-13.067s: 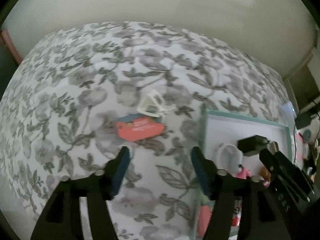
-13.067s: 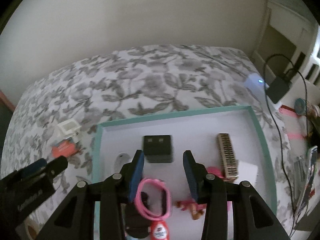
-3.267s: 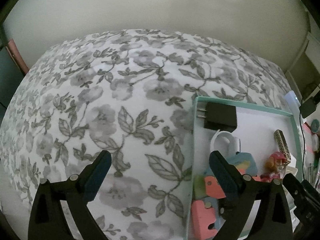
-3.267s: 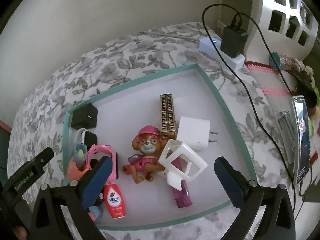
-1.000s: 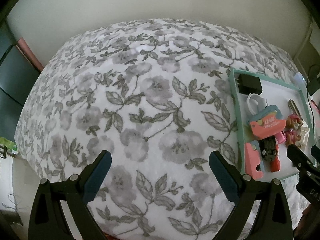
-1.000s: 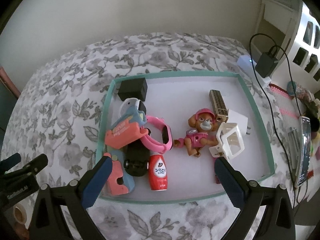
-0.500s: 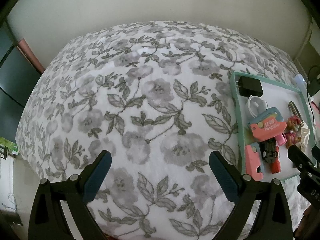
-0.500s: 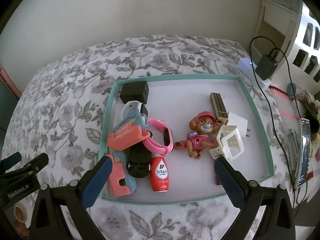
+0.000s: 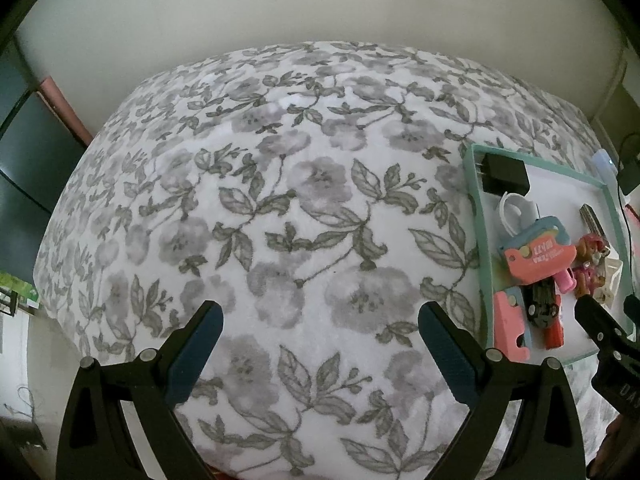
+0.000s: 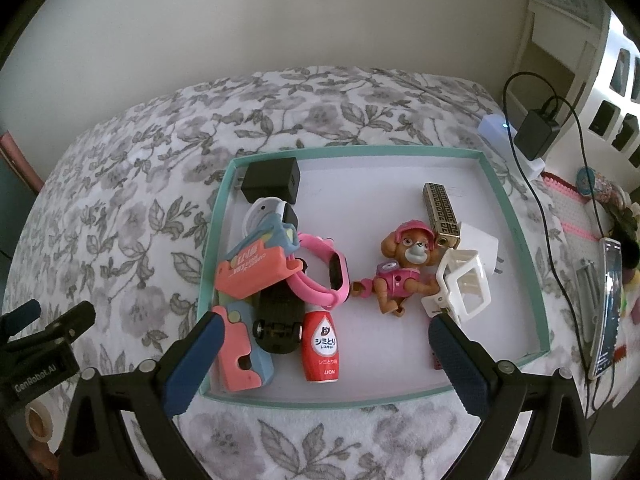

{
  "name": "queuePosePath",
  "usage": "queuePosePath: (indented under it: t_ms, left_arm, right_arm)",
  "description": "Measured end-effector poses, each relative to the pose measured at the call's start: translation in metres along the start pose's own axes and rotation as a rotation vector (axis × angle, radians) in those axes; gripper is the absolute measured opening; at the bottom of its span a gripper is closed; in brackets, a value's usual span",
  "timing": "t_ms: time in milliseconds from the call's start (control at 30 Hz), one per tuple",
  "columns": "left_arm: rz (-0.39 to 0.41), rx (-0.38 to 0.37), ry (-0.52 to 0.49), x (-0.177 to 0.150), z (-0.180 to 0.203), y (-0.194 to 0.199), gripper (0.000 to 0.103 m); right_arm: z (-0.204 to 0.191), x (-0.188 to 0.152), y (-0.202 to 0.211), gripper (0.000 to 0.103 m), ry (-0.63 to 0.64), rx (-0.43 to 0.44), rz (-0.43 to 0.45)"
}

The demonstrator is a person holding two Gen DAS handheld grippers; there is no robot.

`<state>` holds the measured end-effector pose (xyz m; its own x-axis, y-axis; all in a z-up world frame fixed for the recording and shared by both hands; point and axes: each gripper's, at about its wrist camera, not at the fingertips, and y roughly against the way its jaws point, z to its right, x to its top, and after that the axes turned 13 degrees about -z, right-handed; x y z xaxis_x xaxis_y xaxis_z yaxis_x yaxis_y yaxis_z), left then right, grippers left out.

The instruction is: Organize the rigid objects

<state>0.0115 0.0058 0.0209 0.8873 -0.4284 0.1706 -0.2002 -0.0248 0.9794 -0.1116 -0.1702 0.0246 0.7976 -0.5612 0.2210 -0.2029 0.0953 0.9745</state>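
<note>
A bed covered by a grey floral blanket (image 9: 288, 240) is seen to fill most of both views. Toward its right side a shallow white tray with a teal rim (image 10: 516, 236) is laid flat on the blanket, and all the small rigid items in view are contained within it.

The left gripper (image 9: 318, 336) is held above bare blanket, well apart from the tray, its blue-padded fingers (image 9: 196, 344) spread wide with nothing between them. The right gripper (image 10: 326, 356) is held over the near edge of the tray, its fingers likewise spread wide and empty — no item is touched by either.

Along the tray's left side a cluster is noted: a black charger (image 10: 272, 178) in the far left corner; nearer, a coral and blue toy piece (image 10: 256, 268) is stacked over other items, with a pink wristband (image 10: 320, 276) just beside it and a black toy car (image 10: 278, 320) partly beneath. A second coral and blue block (image 10: 240, 356) is found at the near left corner, and a small red bottle (image 10: 322, 346) lies touching the car's right side.

Toward the middle-right, a pup figure in pink (image 10: 400, 268) is lying on its back. A white open-frame clip (image 10: 464, 284) is touching its right side, a white plug adapter (image 10: 480, 248) is partly under that clip, and a gold patterned lighter (image 10: 440, 216) lies just behind — its near end meeting the adapter.
</note>
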Motion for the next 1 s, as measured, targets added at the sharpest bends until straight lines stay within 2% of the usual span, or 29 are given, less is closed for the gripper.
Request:
queuePosePath:
  t_ms: [1000]
  left_arm:
    - [0.009,0.004,0.017,0.0009,0.0011,0.0013,0.098]
  right_arm:
    - [-0.0028,0.0011,-0.0033,0.103,0.019,-0.004,-0.012]
